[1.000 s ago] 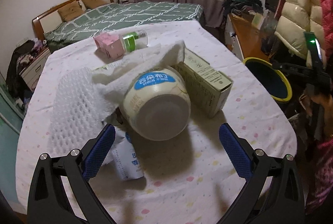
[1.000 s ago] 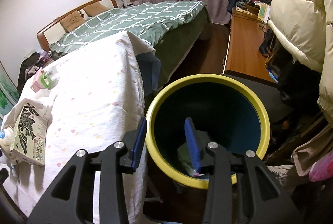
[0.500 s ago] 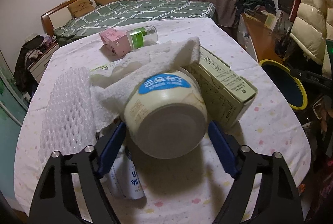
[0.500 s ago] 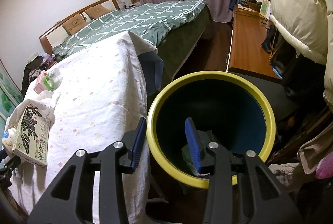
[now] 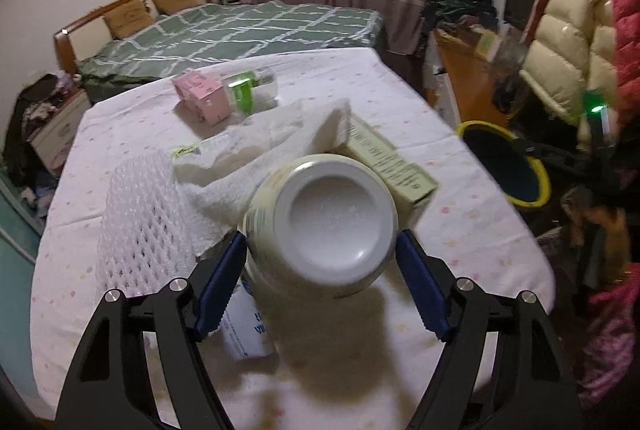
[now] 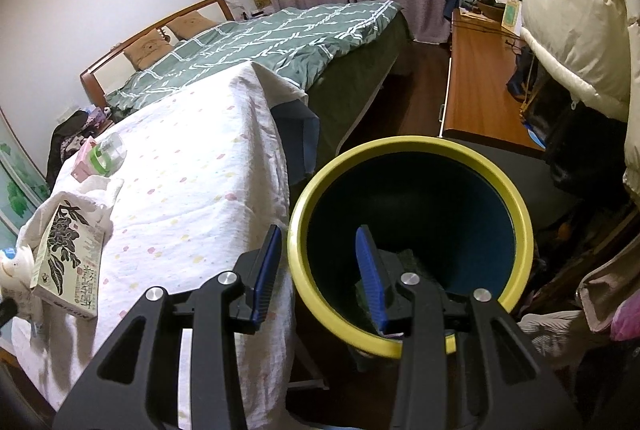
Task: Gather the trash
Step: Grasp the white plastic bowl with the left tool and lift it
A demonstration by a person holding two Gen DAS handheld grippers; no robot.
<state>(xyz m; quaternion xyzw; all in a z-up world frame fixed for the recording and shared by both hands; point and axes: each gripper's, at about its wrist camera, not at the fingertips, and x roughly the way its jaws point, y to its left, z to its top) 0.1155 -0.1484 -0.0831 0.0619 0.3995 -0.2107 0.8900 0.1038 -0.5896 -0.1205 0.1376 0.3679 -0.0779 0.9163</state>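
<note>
My left gripper (image 5: pixel 322 254) is shut on a cream plastic jar (image 5: pixel 322 220), its white base facing the camera, held just above the table (image 5: pixel 460 230). Under and behind the jar lie a white towel (image 5: pixel 280 146), a white foam net (image 5: pixel 140 214), a green carton (image 5: pixel 390 166), a small white-and-blue packet (image 5: pixel 246 330), a pink box (image 5: pixel 202 98) and a clear bottle with a green label (image 5: pixel 250 90). My right gripper (image 6: pixel 318 266) straddles the near rim of the yellow-rimmed dark bin (image 6: pixel 412 242); its jaws touch nothing. The bin also shows in the left wrist view (image 5: pixel 506 166).
A bed with a green quilt (image 5: pixel 240 30) stands behind the table. A wooden desk (image 6: pixel 480 86) and hanging puffy coats (image 6: pixel 572 10) are beside the bin. The carton (image 6: pixel 68 250), pink box and bottle (image 6: pixel 106 152) show at the table's left in the right wrist view.
My left gripper moved forward around the jar and closed on it, and the jar tilted so its base faces the camera. The right gripper barely moved at the bin's rim.
</note>
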